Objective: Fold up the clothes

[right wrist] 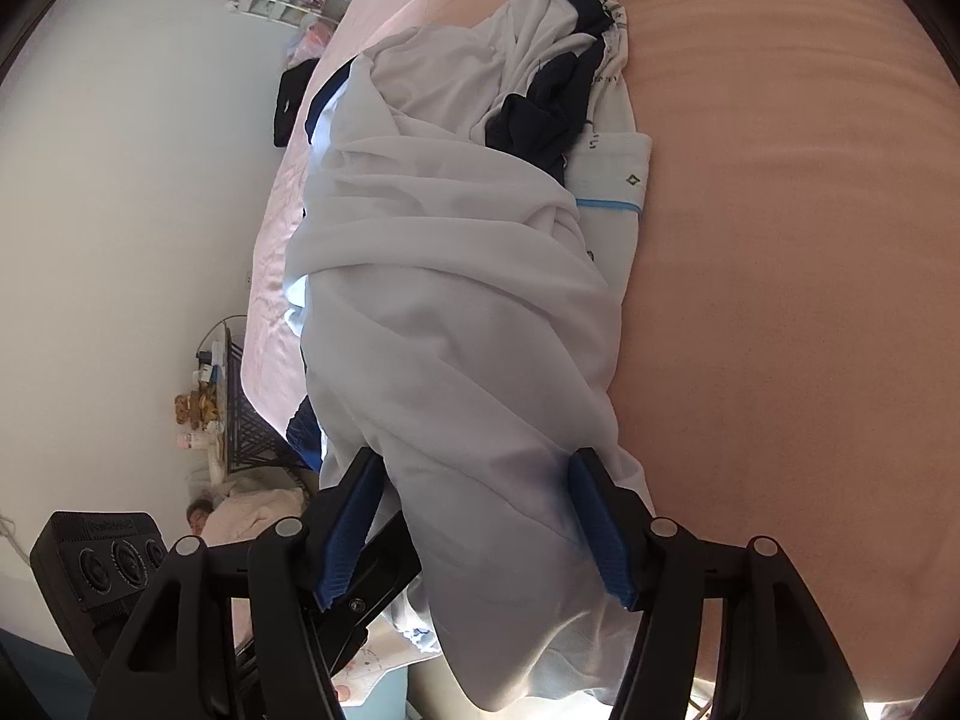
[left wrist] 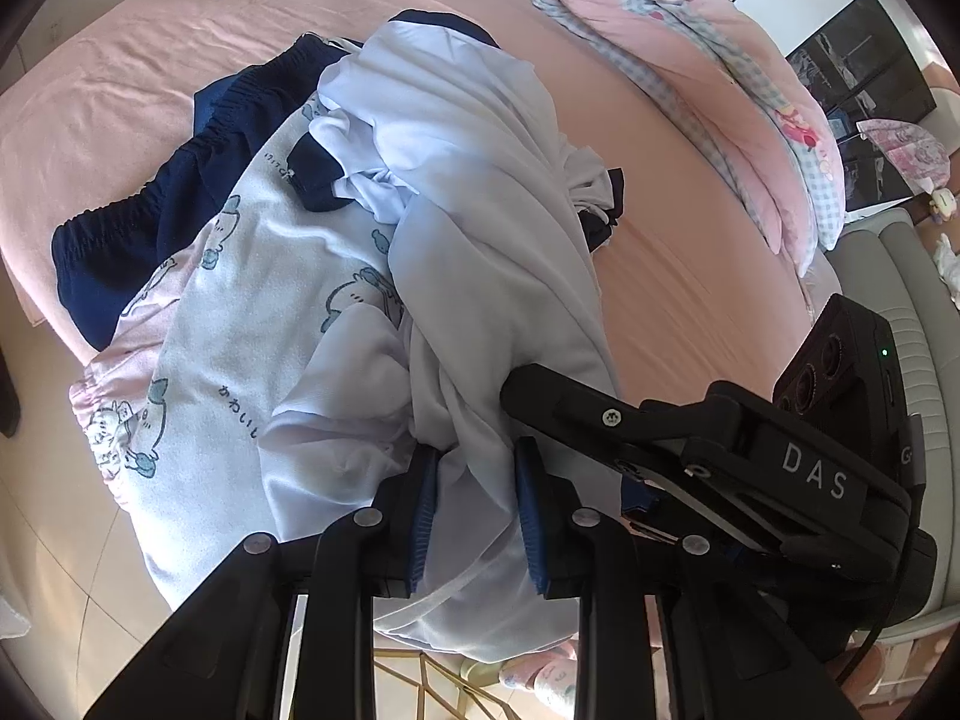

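Several garments lie heaped on a bed (left wrist: 690, 228) with a pink sheet. Uppermost is a white shirt (left wrist: 480, 192) with navy trim, crumpled and running from the middle of the left wrist view down toward 6 o'clock. Beneath it, toward 8 o'clock, lies a pale printed garment (left wrist: 252, 276) with cartoon animals, and toward 10 o'clock a pair of navy shorts (left wrist: 150, 222). The left gripper (left wrist: 474, 516) has its fingers drawn close together, clamped on a bunched fold of the white shirt. The right gripper (right wrist: 480, 534) has its fingers set wider apart, straddling another stretch of the shirt; whether the pads press on the cloth cannot be told. A folded pink quilt (left wrist: 720, 96) lies toward 2 o'clock.
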